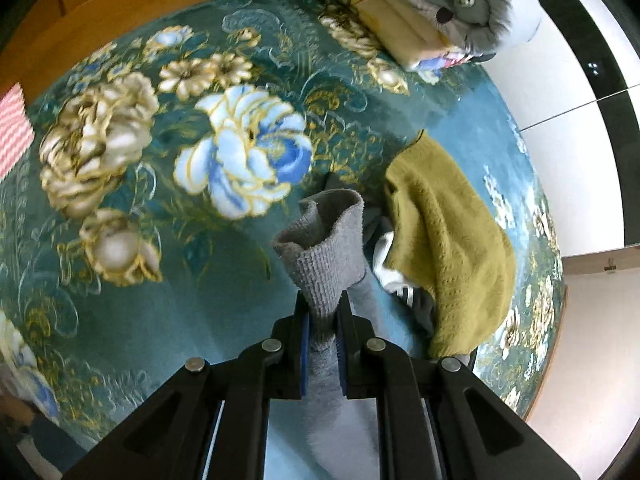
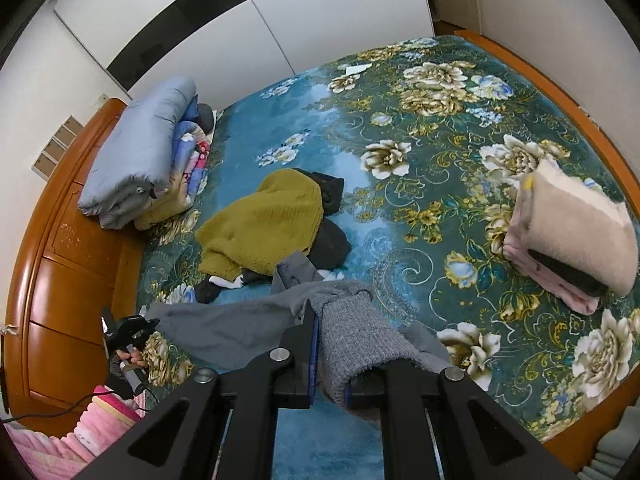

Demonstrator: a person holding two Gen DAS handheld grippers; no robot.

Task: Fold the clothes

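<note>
Grey ribbed knit fills both close views: I have a grey sweater (image 2: 240,328) pinched at two places, which is why it hangs stretched between my hands rather than lying on the bed. My left claw (image 1: 323,320) is clenched on one ribbed cuff (image 1: 320,240), the cuff standing up past the fingertips with its mouth open. My right claw (image 2: 332,360) is clenched on another ribbed band (image 2: 356,340), and from there the smooth grey body runs off to the left side of the right wrist view, towards the other claw, which shows small there in a hand (image 2: 132,356). I judge this hold is meant to spread the garment out flat before the first fold.

Just beyond, on the teal floral bedspread (image 2: 440,184), lies a heap waiting its turn: an olive-green sweater (image 2: 264,220) draped over dark clothes (image 2: 330,240), with a bit of white showing underneath. To the right in that view sits a stack of folded pieces (image 2: 572,240), cream over pink, probably the finished pile, kept well apart from the heap. Farthest back, against the wooden headboard (image 2: 68,240), folded quilts (image 2: 140,160) are stacked out of the way.
</note>
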